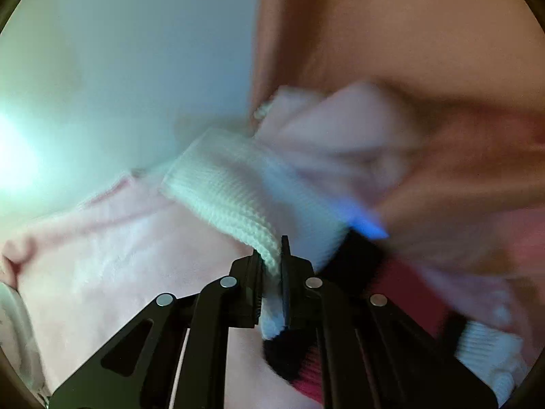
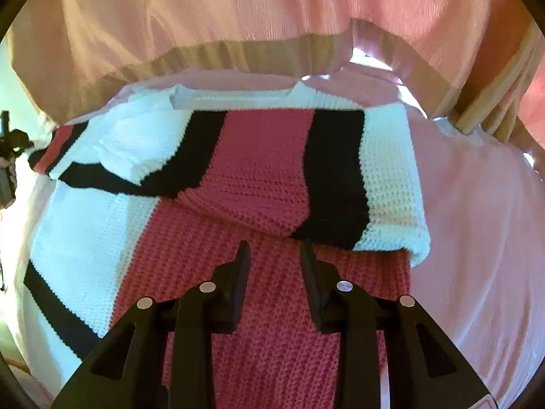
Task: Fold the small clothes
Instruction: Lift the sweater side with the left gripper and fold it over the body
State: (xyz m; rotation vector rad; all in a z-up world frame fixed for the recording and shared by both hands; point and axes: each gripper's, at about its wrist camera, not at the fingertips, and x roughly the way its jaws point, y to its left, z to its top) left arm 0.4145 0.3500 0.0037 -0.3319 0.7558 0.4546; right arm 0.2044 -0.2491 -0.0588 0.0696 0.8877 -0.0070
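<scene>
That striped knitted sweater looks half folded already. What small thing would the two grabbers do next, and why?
Probably the left gripper, shut on a white knitted edge, carries that edge across the sweater and lays it flat. The right gripper hangs open above the red panel, holding nothing, while one side is already folded over, so the pinched piece seems the part left to fold.

pink sheet [image 2: 477, 238] on bed, pink curtain [image 2: 238, 17] w/ tan hem behind

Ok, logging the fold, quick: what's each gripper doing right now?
Left gripper: shut on the sweater's white knit edge.
Right gripper: open, holding nothing, above the sweater.
</scene>
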